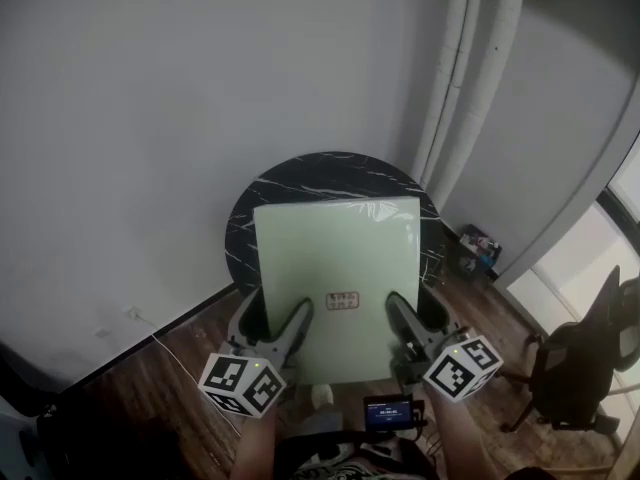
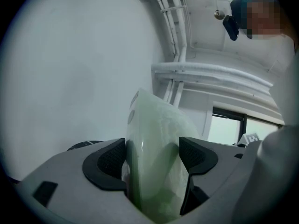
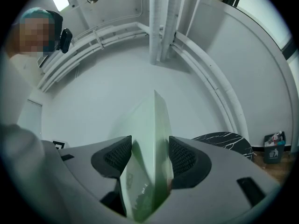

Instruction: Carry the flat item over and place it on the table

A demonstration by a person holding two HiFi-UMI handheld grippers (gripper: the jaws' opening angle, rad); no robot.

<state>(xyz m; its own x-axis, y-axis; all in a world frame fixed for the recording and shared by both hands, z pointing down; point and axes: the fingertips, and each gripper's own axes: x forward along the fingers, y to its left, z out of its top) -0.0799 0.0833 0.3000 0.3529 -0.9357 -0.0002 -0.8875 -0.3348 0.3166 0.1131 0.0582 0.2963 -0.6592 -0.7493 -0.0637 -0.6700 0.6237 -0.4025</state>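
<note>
A pale green flat board (image 1: 335, 278) wrapped in clear film is held up in front of me, over a round black marble-look table (image 1: 330, 173). My left gripper (image 1: 296, 320) is shut on the board's lower left edge, and my right gripper (image 1: 398, 313) is shut on its lower right edge. In the left gripper view the board (image 2: 156, 157) stands edge-on between the black pads (image 2: 108, 162). The right gripper view shows the board (image 3: 149, 171) clamped the same way, with the table (image 3: 226, 141) at the right.
A white wall stands behind the table, with white pipes (image 1: 470, 78) running up the corner. A small bin (image 1: 478, 250) sits on the wooden floor right of the table. A black office chair (image 1: 585, 363) stands at the far right by a window.
</note>
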